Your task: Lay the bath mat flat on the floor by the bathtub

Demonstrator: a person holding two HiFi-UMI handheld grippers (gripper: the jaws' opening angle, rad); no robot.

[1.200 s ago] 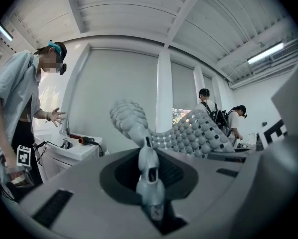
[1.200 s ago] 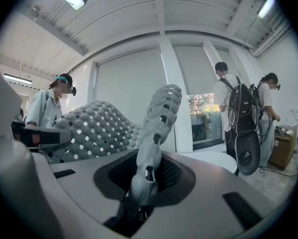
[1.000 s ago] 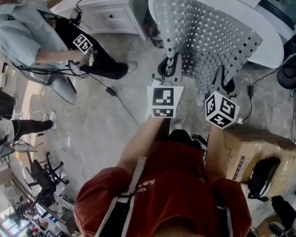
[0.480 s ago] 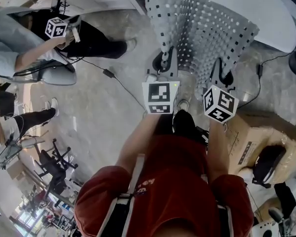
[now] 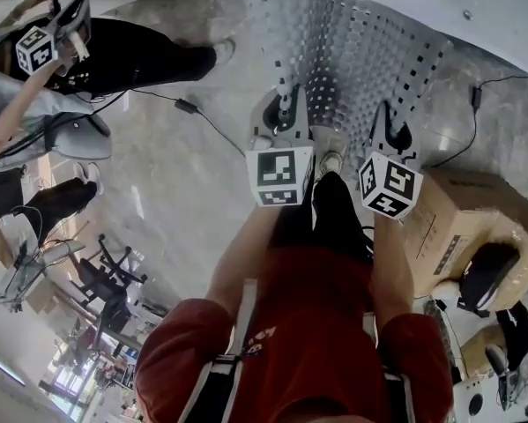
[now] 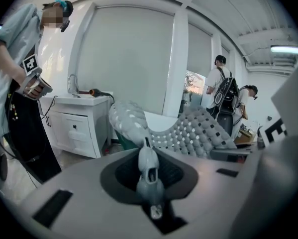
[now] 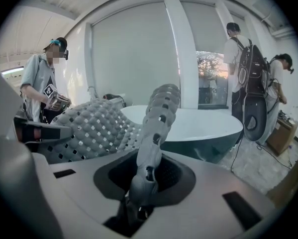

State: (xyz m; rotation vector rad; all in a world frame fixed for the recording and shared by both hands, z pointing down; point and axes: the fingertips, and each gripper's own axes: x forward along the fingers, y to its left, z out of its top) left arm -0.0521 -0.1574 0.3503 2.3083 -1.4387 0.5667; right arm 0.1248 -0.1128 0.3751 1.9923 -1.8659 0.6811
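The bath mat (image 5: 352, 51) is grey rubber full of square holes. It stretches from my two grippers toward the white bathtub (image 5: 484, 11), sagging between them above the marble floor. My left gripper (image 5: 284, 117) is shut on the mat's near left edge, and my right gripper (image 5: 394, 137) is shut on its near right edge. In the left gripper view a fold of the mat (image 6: 149, 166) rises out of the jaws of the left gripper (image 6: 151, 195). In the right gripper view a rolled edge of the mat (image 7: 156, 133) stands up from the right gripper (image 7: 141, 203), with the bathtub (image 7: 208, 121) behind.
A cardboard box (image 5: 462, 223) with a dark object on it sits at my right. At the left stands a person (image 5: 78, 55) who holds another gripper, and a cable (image 5: 189, 106) runs over the floor. A white cabinet (image 6: 76, 121) stands left of the tub. Two people with backpacks (image 7: 248, 78) stand beyond.
Both grippers have sunk toward the floor with the mat still held. The mat now hangs lower and nearer the tub's base. The person at the left has slid toward the view's upper left.
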